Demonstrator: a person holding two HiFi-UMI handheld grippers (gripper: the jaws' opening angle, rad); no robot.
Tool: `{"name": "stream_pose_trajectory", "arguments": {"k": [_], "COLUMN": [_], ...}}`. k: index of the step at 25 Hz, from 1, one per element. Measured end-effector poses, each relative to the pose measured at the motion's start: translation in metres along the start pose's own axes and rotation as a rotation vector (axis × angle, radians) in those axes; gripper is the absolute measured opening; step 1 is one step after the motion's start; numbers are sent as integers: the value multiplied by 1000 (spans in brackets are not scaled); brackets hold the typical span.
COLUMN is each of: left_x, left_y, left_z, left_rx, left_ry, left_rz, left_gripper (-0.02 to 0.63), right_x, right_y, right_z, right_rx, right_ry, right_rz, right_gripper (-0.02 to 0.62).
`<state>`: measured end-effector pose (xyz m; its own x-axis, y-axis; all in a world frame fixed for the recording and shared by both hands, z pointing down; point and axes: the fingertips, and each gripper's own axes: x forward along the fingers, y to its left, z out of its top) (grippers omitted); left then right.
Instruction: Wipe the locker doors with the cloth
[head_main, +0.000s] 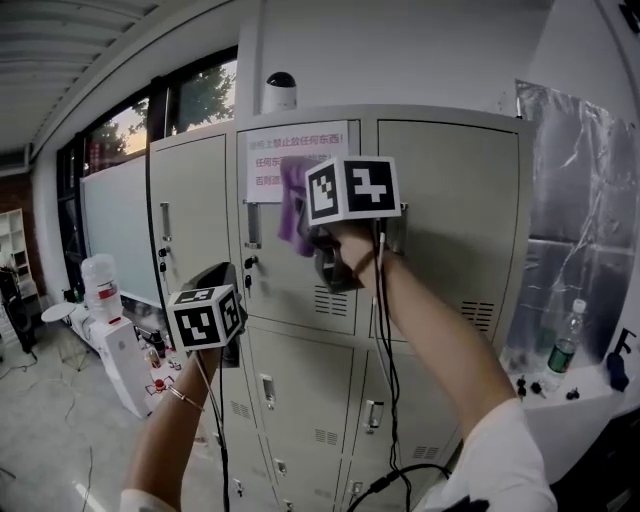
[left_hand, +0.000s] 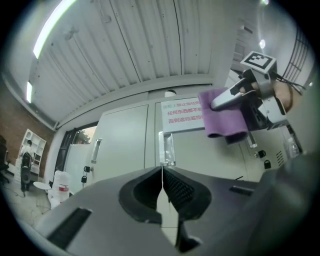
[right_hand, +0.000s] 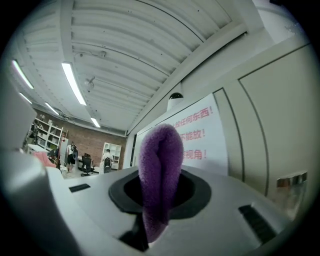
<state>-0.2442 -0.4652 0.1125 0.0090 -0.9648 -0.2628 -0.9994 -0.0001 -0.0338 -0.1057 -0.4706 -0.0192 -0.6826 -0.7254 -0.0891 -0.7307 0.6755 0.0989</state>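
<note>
One folded, fuzzy purple cloth sits clamped in the right gripper's fingers, grey metal locker door just beyond; left gripper's ribbed fingers pressed together, empty.

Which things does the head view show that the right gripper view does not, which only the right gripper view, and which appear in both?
Head view only: the left gripper, the lower locker doors, and a plastic bottle on the ledge at right.
Right gripper view only: ceiling light strips and a far brick wall with white shelves.
Both: the purple cloth clamped in the right gripper, the paper notice on the locker, and the dome camera above it.
</note>
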Motion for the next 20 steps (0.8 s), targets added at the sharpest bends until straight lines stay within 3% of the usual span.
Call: {"name": "stream_pose_trajectory", "arguments": {"k": [11, 20], "left_x": [-9, -10], "left_y": [63, 92], "left_z": [-19, -31], "left_rx": [35, -26], "left_ry": [7, -10], "left_rz": [24, 41], "left_gripper": [9, 9], "right_x": [97, 134], "right_y": [57, 53], "right_z": [-38, -61], "right_rx": [21, 14], "right_ry": [54, 94], "right_rz": [49, -12], "right_gripper": [64, 64]}}
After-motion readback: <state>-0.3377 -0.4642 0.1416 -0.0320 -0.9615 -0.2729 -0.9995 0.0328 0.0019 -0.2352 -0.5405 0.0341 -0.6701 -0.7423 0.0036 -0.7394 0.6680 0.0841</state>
